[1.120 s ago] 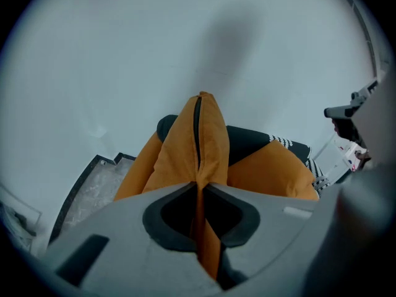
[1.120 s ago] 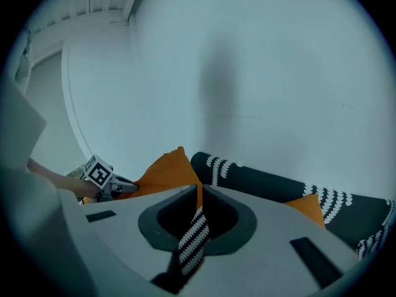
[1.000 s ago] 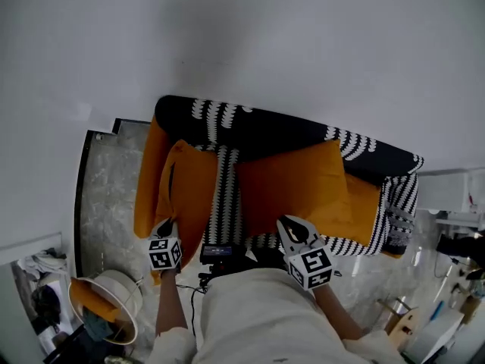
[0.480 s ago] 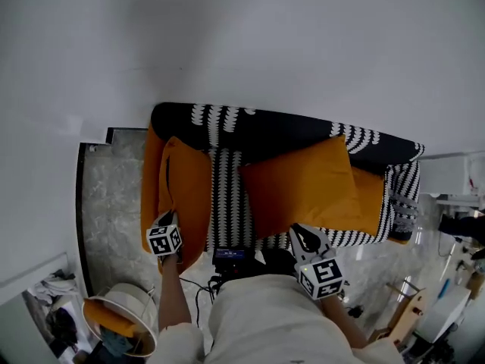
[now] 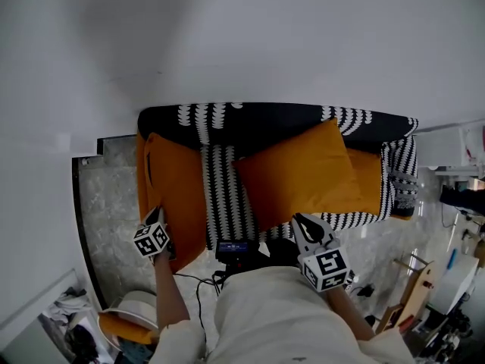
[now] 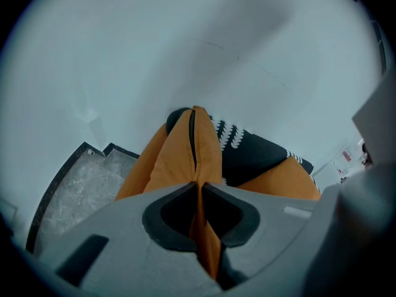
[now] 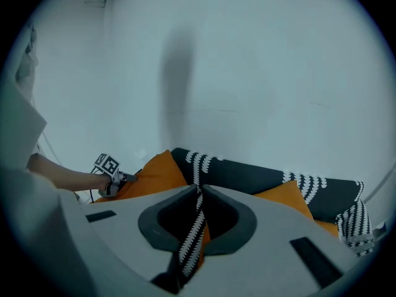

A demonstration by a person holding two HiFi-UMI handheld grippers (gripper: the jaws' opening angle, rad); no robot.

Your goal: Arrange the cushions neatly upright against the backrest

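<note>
Left gripper [image 5: 159, 226]: its jaws were closed tight on the thin near edge of the left orange cushion [image 5: 178, 196], a pinch that seemed meant for steering the cushion by its seam.
Left orange cushion: it stood on edge at the sofa's left end, beside the armrest and not yet squared to the backrest [image 5: 258, 121].
Right gripper [image 5: 301, 224]: its jaws were pressed together on a fold of black-and-white fabric with orange beside it, apparently the near corner of the right orange cushion [image 5: 303, 174].
Right orange cushion: it lay slanted on the patterned seat [image 5: 220, 203], its far corner touching the backrest.
Why both were held: gripping each near edge probably let the person tip both cushions upright together.
Left to do: judging by the tilt, neither cushion sat neatly yet.
</note>
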